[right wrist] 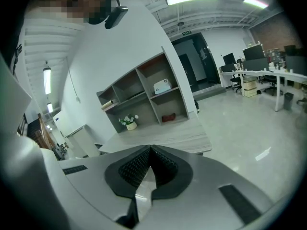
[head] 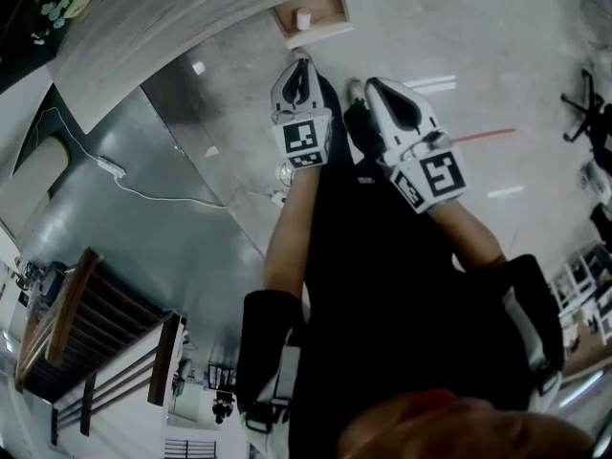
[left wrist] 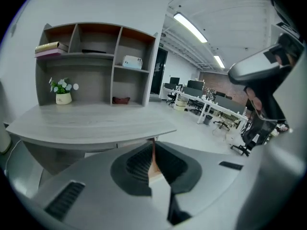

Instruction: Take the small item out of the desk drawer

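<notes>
The left gripper (head: 302,60) has its jaws pressed together with nothing between them, and its tips sit just short of the front rim of the drawer (head: 320,32). The right gripper (head: 367,86), likewise closed and empty, hangs further back from the drawer and to its right. The drawer stands pulled out from under the desk (head: 172,17), and the small item (head: 303,19) — pale and upright — rests on the drawer's floor near its middle. The step in hand appears to be the approach for the pick. Recommended procedure: spread the left jaws before the tips cross the drawer's front rim, lower them over the item from above, set one pad on each side of it, then close and lift straight up, clear of the drawer's walls. Keep the right gripper off the drawer so that it does not push it shut. Limits of view: neither gripper view shows the drawer's inside or the item — each gripper's own body blocks it. In the head view the item is too small to tell its shape or material, and the drawer's back is cut off by the desk edge.
</notes>
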Available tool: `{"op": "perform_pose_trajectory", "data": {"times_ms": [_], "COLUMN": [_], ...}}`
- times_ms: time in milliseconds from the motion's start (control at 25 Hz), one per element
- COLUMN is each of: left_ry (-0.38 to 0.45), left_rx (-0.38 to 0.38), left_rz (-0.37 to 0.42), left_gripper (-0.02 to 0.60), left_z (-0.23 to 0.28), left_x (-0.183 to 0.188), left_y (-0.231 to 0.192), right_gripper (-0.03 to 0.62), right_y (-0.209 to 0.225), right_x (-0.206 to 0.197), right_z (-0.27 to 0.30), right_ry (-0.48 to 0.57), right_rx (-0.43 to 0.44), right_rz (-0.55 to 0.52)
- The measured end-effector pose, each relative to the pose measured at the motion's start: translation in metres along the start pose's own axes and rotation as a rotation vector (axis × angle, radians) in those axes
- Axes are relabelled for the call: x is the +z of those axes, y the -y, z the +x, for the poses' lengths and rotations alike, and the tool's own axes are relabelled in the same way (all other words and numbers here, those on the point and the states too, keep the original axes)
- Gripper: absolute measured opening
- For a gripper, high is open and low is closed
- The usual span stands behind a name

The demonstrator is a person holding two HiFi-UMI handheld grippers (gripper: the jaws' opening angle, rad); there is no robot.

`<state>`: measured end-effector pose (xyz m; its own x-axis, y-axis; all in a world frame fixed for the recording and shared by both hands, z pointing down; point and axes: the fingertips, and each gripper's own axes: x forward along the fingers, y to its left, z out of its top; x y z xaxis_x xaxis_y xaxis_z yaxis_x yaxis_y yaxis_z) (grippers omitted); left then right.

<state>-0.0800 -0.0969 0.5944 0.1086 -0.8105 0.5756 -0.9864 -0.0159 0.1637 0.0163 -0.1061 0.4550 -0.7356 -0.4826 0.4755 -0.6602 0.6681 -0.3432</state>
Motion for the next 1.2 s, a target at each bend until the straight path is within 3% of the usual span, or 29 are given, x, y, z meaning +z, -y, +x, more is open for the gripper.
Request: {"op": "perform_pose_trajectory", "data": {"times_ms": [560, 840, 1200], "left_ry": [-0.207, -0.337, -0.475], "left_rx": [0.009, 0.003, 0.045], "left_rz": [-0.001, 0.033, -0.007], "left_gripper": [0.035, 0.078, 0.100], "left_z": [0.112, 0.150, 0.183], "left_x": [-0.067, -0.109, -0.152], "left_y": [-0.023, -0.030, -0.043], "right_gripper": [-0.002, -0.002, -0.002], "right_y": [0.024, 0.026, 0.036], "right_x": [-0.024, -0.036, -0.048], "right_z": [0.040, 0.050, 0.047], "right_ry": [-0.090, -0.119, -0.156], "right_rx": [-0.018, -0.018, -0.042], "right_rz": [0.041, 0.074, 0.096]}}
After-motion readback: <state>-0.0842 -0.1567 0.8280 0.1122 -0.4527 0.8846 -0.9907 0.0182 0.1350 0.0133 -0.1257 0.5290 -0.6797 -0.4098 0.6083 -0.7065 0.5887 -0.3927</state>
